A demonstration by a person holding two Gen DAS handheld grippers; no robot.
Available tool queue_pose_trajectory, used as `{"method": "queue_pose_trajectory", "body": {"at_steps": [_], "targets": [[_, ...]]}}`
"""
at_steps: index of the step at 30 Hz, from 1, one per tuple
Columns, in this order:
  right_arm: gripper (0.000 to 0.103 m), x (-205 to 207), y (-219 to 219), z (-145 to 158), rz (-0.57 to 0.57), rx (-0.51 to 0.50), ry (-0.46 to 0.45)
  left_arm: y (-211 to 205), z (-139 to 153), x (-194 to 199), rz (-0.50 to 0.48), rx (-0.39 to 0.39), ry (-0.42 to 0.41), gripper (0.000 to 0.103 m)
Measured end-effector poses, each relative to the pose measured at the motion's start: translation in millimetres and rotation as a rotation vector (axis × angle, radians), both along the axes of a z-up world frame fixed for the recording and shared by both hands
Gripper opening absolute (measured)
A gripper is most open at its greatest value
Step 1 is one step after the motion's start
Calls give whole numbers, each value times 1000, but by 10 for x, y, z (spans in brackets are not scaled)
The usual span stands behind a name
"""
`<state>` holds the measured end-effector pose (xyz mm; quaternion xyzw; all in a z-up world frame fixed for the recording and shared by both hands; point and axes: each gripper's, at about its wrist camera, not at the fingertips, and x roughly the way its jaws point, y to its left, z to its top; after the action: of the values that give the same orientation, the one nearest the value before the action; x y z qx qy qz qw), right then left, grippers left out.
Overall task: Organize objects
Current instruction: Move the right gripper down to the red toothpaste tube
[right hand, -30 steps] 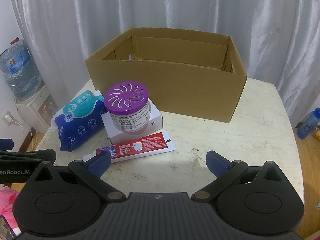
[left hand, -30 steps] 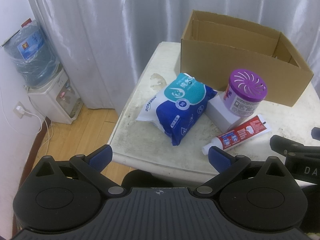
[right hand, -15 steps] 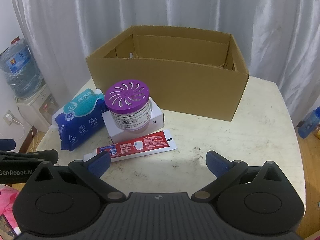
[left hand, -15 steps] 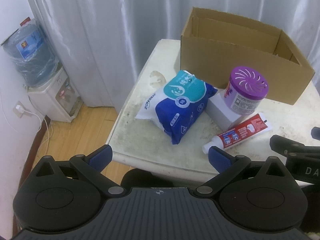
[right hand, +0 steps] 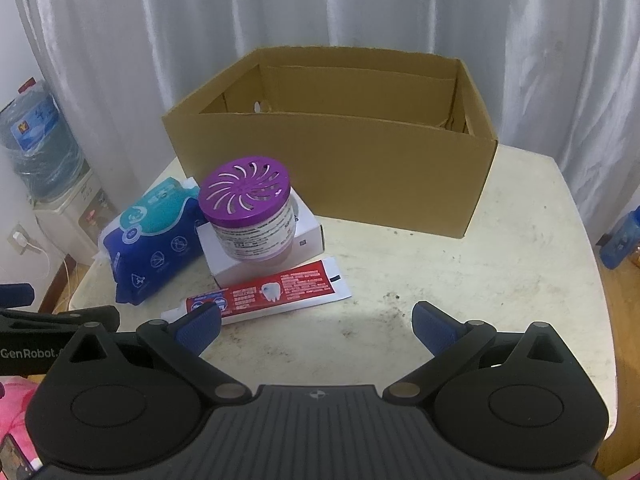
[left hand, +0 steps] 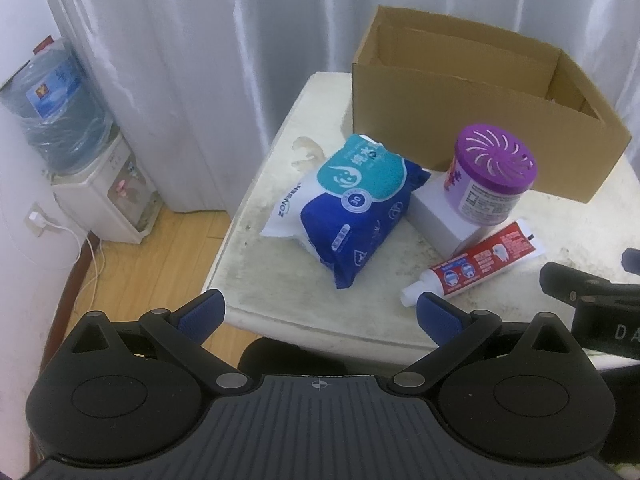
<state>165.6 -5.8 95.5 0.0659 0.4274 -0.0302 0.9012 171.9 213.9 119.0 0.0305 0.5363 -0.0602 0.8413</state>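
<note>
An open cardboard box [right hand: 360, 176] [left hand: 460, 120] stands at the back of a worn white table [right hand: 500, 280] [left hand: 288, 280]. In front of it lie a blue wet-wipes pack [left hand: 352, 204] [right hand: 152, 236], a white box [right hand: 308, 236] [left hand: 436, 216] with a purple-lidded jar [right hand: 250, 212] [left hand: 490, 176] standing on it, and a red toothpaste tube [right hand: 272, 294] [left hand: 476, 266]. My left gripper [left hand: 320, 314] hangs open over the table's near left edge, empty. My right gripper [right hand: 316, 326] is open and empty above the table, its left fingertip just in front of the tube's cap end.
White curtains hang behind the table. A water dispenser [left hand: 92, 184] [right hand: 52, 188] with a blue bottle stands on the wooden floor at the left, its cable plugged into the wall. A blue bottle [right hand: 622, 240] sits on the floor at the far right.
Both grippers have edged forward and slightly up, so the objects sit a little lower and nearer in view. Neither gripper's opening has changed and nothing on the table has moved.
</note>
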Motion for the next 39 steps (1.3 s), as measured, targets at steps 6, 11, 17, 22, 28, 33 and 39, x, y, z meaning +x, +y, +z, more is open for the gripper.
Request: {"method": "queue_pose_trajectory", "body": {"at_steps": [6, 11, 17, 22, 28, 33, 39], "targets": [[103, 44, -149, -18, -10, 13, -17, -80, -2, -45, -45, -25, -24, 103], [103, 64, -384, -51, -33, 60, -47, -213, -24, -87, -101, -46, -39, 102], [103, 102, -579, -117, -8, 97, -82, -363, -39, -161, -147, -82, -73, 102], [103, 174, -626, -173, 43, 113, -92, -384, -66, -173, -154, -129, -96, 102], [103, 264, -649, -229, 97, 152, -77, -405, -98, -183, -164, -91, -140, 100], [103, 291, -641, -258, 114, 198, -72, -483, -165, -237, -217, -49, -165, 96], [103, 299, -647, -299, 111, 221, -69, -607, -216, -234, -277, -45, -172, 85]]}}
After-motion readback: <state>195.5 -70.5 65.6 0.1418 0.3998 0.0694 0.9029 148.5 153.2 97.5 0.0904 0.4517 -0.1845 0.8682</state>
